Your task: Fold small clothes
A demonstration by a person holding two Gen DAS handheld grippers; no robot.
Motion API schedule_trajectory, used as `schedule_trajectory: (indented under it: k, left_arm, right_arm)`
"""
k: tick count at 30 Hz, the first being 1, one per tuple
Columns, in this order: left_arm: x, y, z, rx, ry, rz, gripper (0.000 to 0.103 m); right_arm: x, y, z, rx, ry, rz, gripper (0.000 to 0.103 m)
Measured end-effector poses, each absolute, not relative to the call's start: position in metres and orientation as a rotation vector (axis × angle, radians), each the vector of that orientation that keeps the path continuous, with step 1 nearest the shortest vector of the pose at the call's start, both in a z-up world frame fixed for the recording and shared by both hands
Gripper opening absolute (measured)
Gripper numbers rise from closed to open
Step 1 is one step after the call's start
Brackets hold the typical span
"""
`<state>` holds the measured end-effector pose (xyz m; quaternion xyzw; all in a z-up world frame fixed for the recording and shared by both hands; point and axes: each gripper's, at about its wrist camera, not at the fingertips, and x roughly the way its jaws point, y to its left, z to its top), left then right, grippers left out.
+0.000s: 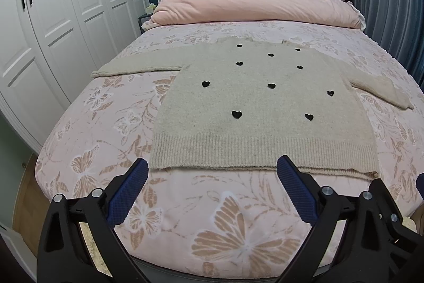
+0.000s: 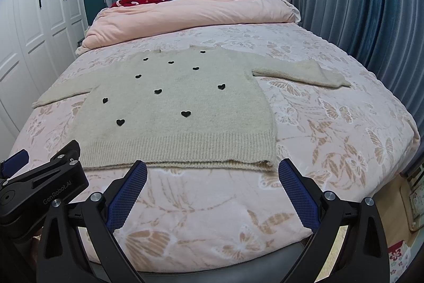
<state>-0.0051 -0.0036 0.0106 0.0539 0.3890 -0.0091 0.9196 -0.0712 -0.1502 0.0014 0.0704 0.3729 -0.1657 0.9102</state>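
Bed (image 1: 79,139) carries a sweater (image 1: 254,102) spread flat, hem nearest, long axis toward 12 o'clock. Left gripper (image 1: 212,169) and right gripper (image 2: 212,171) hover before the hem, jaws spread, empty.

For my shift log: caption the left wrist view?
Open left gripper before flat beige heart sweater on floral bed.

Even soft light, fisheye-warped edges

Beige knit sweater (image 1: 265,102) with small black hearts lies flat, unfolded, face up on bed. Ribbed hem at near edge, neckline far. Both sleeves spread out left and right.
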Motion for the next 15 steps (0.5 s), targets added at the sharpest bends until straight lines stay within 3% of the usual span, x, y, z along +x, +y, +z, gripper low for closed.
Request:
schedule_trajectory:
  k: [15]
  left_arm:
    - [-0.005,-0.0027,0.0116,0.115,0.796,-0.017,0.095]
  right_arm:
    - [-0.0719,-0.1496,0.0012,0.146,0.77,-0.343,0.098]
